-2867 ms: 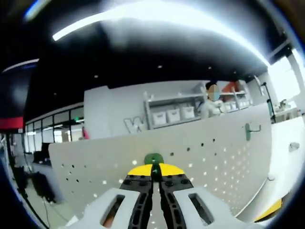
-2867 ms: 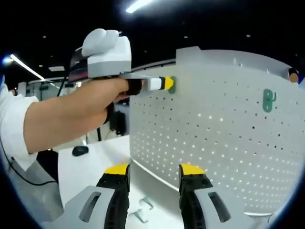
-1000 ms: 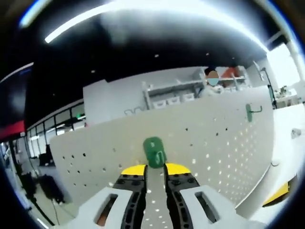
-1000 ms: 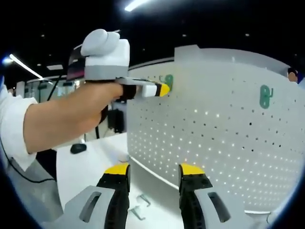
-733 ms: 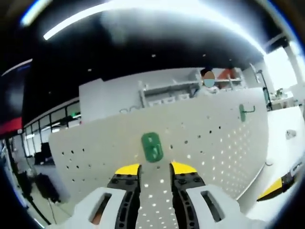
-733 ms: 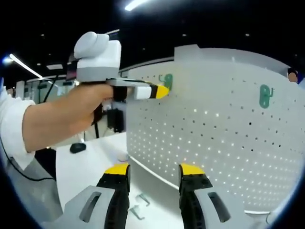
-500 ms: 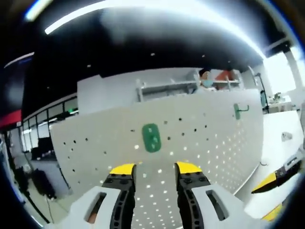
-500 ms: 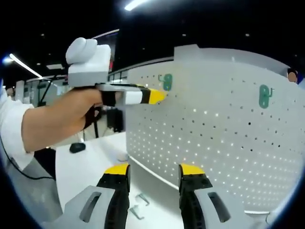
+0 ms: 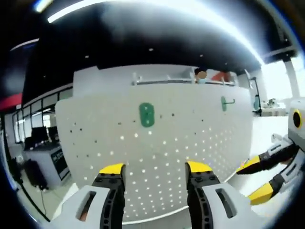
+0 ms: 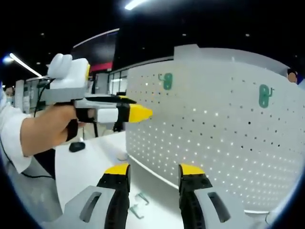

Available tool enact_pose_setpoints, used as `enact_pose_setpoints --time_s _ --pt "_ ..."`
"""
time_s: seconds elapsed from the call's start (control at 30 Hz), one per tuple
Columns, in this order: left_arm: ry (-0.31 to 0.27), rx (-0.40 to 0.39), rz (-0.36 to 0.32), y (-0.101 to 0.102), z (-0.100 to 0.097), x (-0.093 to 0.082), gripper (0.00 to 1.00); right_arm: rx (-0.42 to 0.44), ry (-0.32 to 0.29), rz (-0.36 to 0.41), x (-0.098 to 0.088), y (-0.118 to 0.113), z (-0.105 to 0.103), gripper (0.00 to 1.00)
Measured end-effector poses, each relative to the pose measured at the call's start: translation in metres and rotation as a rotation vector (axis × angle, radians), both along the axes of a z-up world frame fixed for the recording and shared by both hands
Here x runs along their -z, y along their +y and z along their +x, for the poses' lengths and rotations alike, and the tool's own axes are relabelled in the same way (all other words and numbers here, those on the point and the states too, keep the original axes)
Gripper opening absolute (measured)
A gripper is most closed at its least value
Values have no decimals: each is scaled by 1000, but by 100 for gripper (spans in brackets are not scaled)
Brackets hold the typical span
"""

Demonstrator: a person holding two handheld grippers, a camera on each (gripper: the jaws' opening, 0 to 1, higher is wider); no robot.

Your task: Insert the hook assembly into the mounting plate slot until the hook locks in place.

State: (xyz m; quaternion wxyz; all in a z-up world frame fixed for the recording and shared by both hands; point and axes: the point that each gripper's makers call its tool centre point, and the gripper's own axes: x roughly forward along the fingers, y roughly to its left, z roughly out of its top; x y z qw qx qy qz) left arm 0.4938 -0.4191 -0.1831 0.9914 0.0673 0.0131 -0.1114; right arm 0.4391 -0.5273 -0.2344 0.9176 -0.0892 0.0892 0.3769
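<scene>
A white perforated mounting plate stands upright on the table. One green hook hangs on it high up, and a second green hook hangs further along. My left gripper is open and empty, drawn back from the plate; in the right gripper view that left gripper floats left of the plate, held by a hand. My right gripper is open and empty, low in front of the plate, and its yellow-tipped fingers enter the left gripper view from the right.
Small metal hook parts lie on the white table by the plate's foot. A dark mouse rests further left. A person stands behind the plate near shelves.
My left gripper opened, left the green hook hanging on the plate, and drew back and down from it. The right gripper has stayed still and open.
</scene>
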Motion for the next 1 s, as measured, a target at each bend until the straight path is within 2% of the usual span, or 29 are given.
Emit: enact_pose_setpoints --time_s 0.33,0.57,1.0 --pt "68 -1 -2 8 -18 36 57 6 1 -7 2 -1 -1 39" --pt "128 4 5 12 -26 63 55 13 3 -10 3 -4 -2 39" --pt "148 18 26 11 -24 74 54 19 22 -28 13 -7 -3 39"
